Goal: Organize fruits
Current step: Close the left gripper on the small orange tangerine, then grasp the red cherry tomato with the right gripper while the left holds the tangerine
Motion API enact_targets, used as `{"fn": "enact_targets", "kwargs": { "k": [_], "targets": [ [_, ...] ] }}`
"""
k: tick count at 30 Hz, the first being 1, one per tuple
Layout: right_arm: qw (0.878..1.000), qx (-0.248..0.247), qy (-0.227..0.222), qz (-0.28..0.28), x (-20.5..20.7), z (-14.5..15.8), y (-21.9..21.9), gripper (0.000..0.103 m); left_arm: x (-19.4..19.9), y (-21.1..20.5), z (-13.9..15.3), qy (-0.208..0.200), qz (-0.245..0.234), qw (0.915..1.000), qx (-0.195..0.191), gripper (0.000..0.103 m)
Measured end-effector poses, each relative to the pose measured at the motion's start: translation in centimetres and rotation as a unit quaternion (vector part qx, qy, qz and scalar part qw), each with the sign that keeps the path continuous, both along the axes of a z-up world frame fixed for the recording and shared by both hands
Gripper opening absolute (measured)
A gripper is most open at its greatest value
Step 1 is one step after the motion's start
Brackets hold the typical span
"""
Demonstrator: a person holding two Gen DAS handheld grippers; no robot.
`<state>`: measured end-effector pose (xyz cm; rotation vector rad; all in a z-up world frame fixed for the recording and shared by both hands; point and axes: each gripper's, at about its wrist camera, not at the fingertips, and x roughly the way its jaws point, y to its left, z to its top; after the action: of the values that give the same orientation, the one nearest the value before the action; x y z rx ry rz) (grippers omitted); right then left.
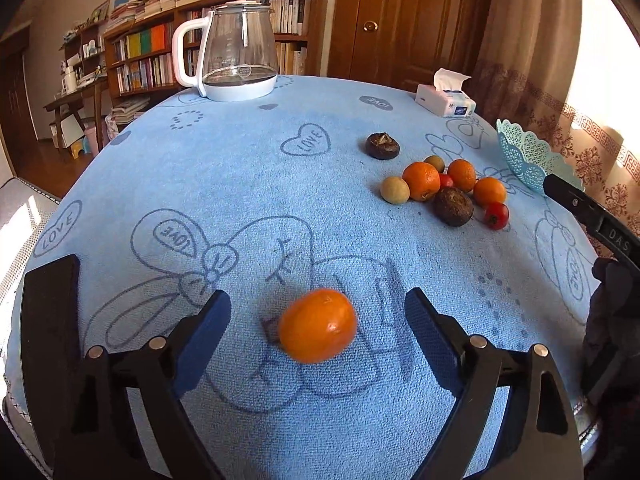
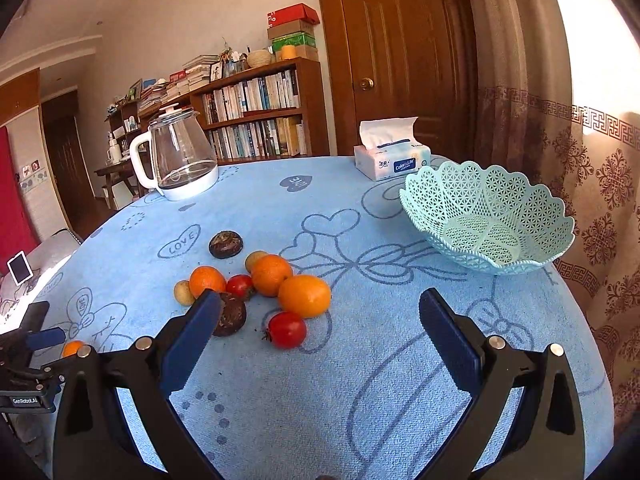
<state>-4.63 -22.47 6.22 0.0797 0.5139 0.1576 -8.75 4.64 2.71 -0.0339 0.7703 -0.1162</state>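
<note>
A lone orange (image 1: 317, 325) lies on the blue tablecloth between the fingers of my left gripper (image 1: 318, 308), which is open; neither pad touches it. From the right wrist view the same orange (image 2: 73, 348) and left gripper (image 2: 44, 338) show at the far left. A pile of fruit (image 2: 272, 280) with three oranges, two red tomatoes, two small tan fruits and two dark brown ones sits mid-table. My right gripper (image 2: 320, 300) hovers open just in front of that pile with nothing between its fingers. A mint lattice basket (image 2: 488, 220) stands empty at the right.
A glass kettle (image 1: 236, 52) with a white handle stands at the table's far side. A tissue pack (image 2: 390, 160) lies behind the basket. The round table edge curves close on the left and right; a bookshelf and a door lie beyond.
</note>
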Motion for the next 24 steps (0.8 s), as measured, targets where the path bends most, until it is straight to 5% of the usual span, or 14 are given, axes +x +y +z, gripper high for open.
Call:
{"fn": "enact_targets", "kwargs": {
  "k": [14,24],
  "targets": [
    [1.0,0.0,0.01,-0.001,0.2,-0.3,0.1,0.101,0.6,-0.1,-1.2,0.026,-0.003,0.9996,-0.002,0.041],
    [1.0,0.006,0.026,0.008,0.5,-0.6,0.1,0.1,0.3,-0.3,-1.0,0.013,0.0,0.9999,0.006,0.041]
  ]
}}
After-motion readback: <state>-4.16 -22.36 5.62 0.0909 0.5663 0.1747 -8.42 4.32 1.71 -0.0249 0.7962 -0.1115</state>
